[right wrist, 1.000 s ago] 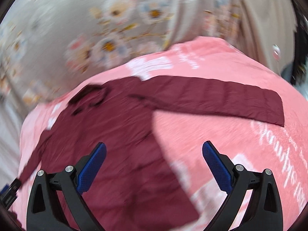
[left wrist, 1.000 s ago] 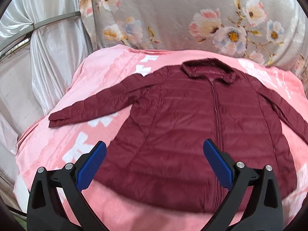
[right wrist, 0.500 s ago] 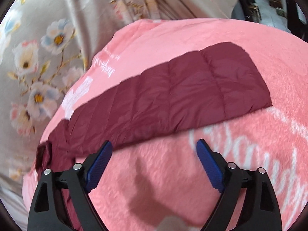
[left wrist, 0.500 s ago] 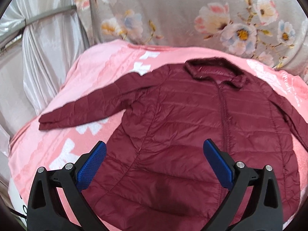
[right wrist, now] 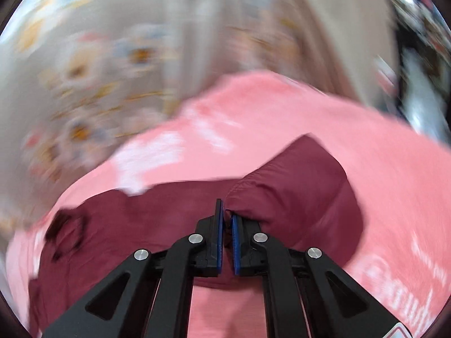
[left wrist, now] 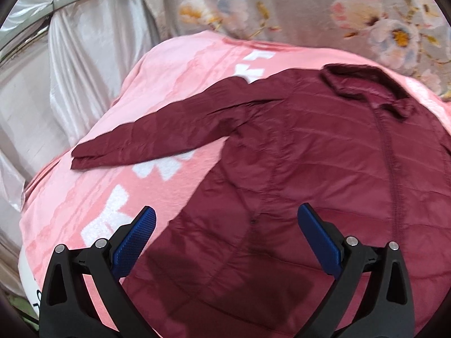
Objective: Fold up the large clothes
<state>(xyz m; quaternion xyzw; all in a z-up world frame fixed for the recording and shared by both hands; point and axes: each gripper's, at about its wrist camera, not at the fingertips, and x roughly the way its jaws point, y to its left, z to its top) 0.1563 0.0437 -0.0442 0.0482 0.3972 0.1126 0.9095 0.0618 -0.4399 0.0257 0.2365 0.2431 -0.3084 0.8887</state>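
right gripper [right wrist: 227, 219] fingers pinch the maroon jacket [left wrist: 310, 169] sleeve; left gripper [left wrist: 225, 225] spread wide above it. pink blanket [left wrist: 118, 107] beneath, floral curtain [left wrist: 310, 5] behind.

jacket [left wrist: 310, 169] | maroon, quilted | flat, face-up | one sleeve lifted

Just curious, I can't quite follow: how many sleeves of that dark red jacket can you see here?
2. One sleeve lies flat on the pink blanket; the other sleeve is pinched, lifted by the right gripper.
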